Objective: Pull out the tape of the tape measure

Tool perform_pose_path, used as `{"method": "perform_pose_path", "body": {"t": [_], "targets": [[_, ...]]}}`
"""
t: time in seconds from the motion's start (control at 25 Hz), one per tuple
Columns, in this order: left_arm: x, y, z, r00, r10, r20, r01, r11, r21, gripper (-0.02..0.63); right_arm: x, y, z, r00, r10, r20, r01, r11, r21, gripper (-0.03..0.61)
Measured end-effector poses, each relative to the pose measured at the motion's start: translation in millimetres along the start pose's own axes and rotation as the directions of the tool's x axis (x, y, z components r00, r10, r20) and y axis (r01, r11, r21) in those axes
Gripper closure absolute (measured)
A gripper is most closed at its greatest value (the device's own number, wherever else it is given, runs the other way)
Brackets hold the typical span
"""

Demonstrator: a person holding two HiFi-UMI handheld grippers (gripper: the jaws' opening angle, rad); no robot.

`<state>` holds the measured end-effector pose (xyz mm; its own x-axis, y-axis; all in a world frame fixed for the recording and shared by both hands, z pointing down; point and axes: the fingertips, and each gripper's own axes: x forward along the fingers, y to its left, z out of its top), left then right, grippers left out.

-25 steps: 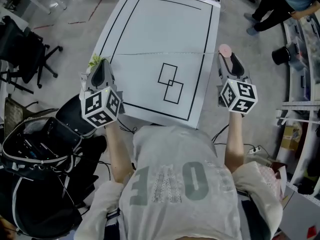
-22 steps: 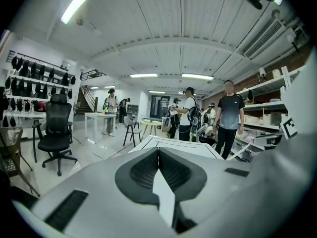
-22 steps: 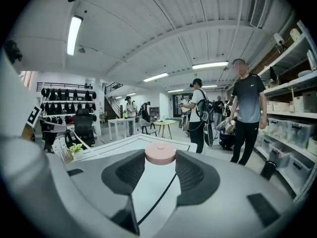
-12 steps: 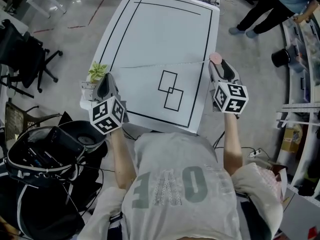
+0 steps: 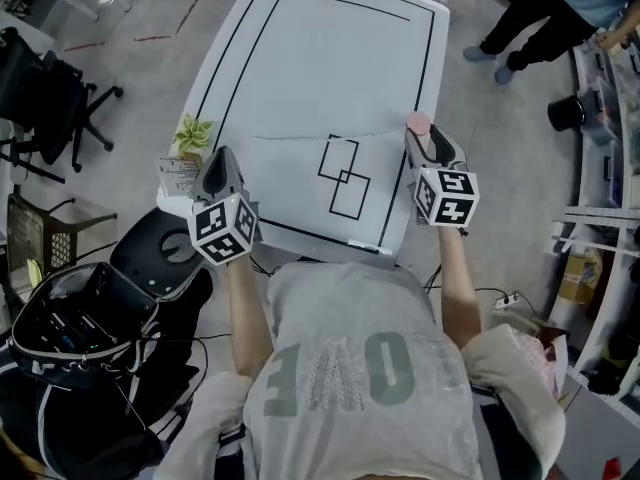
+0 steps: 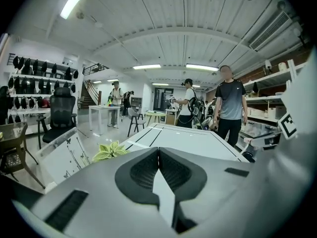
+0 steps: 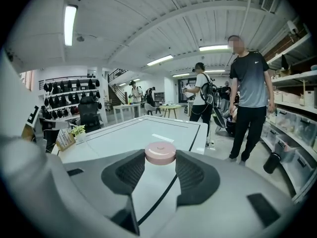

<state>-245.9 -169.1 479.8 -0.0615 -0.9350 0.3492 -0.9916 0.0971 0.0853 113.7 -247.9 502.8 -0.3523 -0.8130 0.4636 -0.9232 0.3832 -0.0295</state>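
Right tongs [image 7: 160, 158] were clamped on the pink tape measure case [image 7: 160, 151] at the table's [image 5: 300, 58] right edge. Left tongs [image 6: 158, 151] were pinched together on the thin tape [image 5: 300, 136] at the left edge. I saw it spanning between them.

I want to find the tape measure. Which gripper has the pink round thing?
The right gripper: the pink tape measure sits between its jaws. The left gripper is shut on only the thin tape.
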Motion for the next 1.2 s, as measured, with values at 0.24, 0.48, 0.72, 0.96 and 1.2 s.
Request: {"method": "perform_pose_path", "body": {"t": [0.24, 0.48, 0.72, 0.96, 1.2], "targets": [[1.5, 4.6, -25.7, 0.998, 0.022, -0.062, -0.023, 1.0, -0.008, 0.586, 11.7, 6.2, -20.4, 0.999, 0.016, -0.05, -0.015, 1.0, 0.021, 0.371], [4.3, 13.8, -58.7, 0.99, 0.044, -0.131, -0.047, 0.999, -0.023, 0.586, 23.4, 10.3, -48.5, 0.994, 0.02, -0.105, -0.017, 0.999, 0.028, 0.371], [6.2, 18.0, -82.1, 0.98, 0.051, -0.191, -0.057, 0.998, -0.027, 0.586, 28.4, 12.5, -74.8, 0.986, 0.008, -0.166, -0.005, 1.0, 0.019, 0.371], [5.6, 17.9, -99.2, 0.97, 0.052, -0.237, -0.057, 0.998, -0.014, 0.586, 26.2, 14.1, -93.6, 0.98, 0.0, -0.201, 0.0, 1.0, 0.001, 0.37], [6.9, 16.2, -98.9, 0.968, 0.05, -0.247, -0.05, 0.999, 0.005, 0.586, 26.9, 17.8, -95.5, 0.975, -0.003, -0.223, -0.006, 0.999, -0.038, 0.368]]}}
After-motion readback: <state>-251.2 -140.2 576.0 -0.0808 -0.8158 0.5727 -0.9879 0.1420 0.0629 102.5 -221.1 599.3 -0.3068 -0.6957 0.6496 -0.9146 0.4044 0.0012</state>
